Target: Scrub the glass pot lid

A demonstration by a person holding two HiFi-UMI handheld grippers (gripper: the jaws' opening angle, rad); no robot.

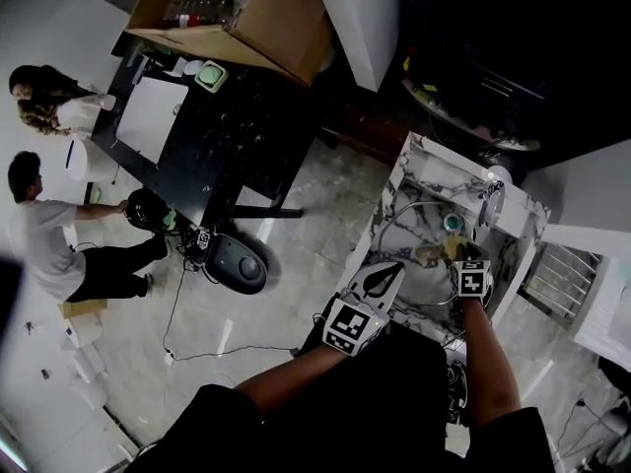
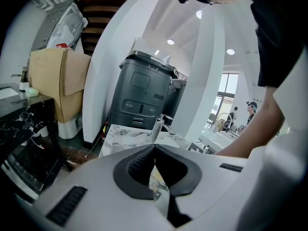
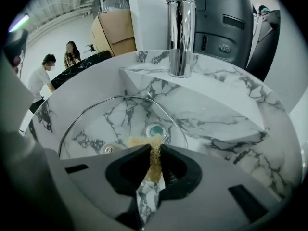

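The glass pot lid (image 3: pixel 96 124) lies tilted in the marble sink (image 1: pixel 424 156), its metal rim arching over the drain (image 3: pixel 156 130). My right gripper (image 3: pixel 154 150) is shut on a tan scrubbing pad (image 3: pixel 153 160) that rests against the lid's glass. In the head view the pad (image 1: pixel 431 254) sits just left of the right gripper (image 1: pixel 463 254). At the lid's (image 1: pixel 404 239) near-left edge, my left gripper (image 1: pixel 383 276) has its jaws together, seemingly on the rim. The left gripper (image 2: pixel 155 148) shows a thin glassy sliver between its pads.
A chrome faucet (image 3: pixel 180 32) stands at the sink's back edge. A dark grey bin (image 2: pixel 144 95) is behind the sink. A black table (image 1: pixel 212 136) with a cardboard box (image 1: pixel 246 13), two people (image 1: pixel 44 235), and floor cables lie to the left.
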